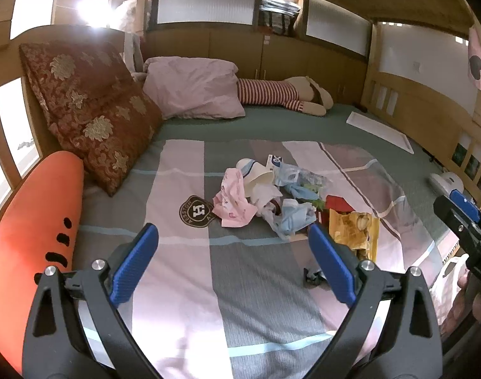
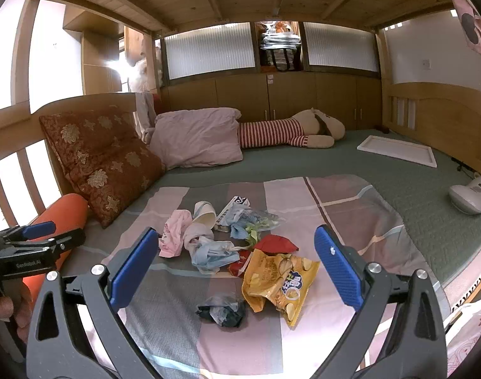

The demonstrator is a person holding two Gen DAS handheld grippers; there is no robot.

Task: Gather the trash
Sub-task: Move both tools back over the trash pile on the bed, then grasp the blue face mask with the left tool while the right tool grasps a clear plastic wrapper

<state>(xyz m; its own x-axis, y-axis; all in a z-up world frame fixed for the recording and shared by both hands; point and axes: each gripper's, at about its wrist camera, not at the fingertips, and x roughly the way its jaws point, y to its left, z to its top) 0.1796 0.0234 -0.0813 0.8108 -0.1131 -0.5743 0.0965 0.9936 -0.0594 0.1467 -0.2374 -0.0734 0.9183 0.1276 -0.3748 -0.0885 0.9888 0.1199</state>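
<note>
Two hand-held grippers hover over a bed (image 2: 398, 195) strewn with trash, both with jaws spread wide and holding nothing. The right hand-held gripper (image 2: 237, 271) frames a yellow chip bag (image 2: 281, 281) and a dark crumpled bag (image 2: 223, 311), the pieces lying nearest the bed's near edge; the left hand-held gripper (image 1: 234, 262) looks in from the pillow side.

The rest of the trash sits mid-bed on a striped quilt (image 1: 183, 284): a paper cup (image 2: 205, 214), pink wrapper (image 2: 175, 237), blue plastic bags (image 2: 213, 254), a red packet (image 2: 276, 243) and a white carton (image 2: 234, 205), touching or overlapping in one loose heap.

The step in hand appears to be the first pick. The sound course would be to take the near, separate pieces first, closing on a raised fold of the chip bag rather than its flat face, and keeping the fingertips off the quilt so the fabric is not pinched up with it.

Open room lies ahead and toward the far right of the bed; a brocade cushion (image 1: 92, 110) and an orange bolster (image 1: 35, 227) crowd the left edge. A white bag (image 2: 467, 325) at the near right corner may be the collection sack, though that is not certain.
</note>
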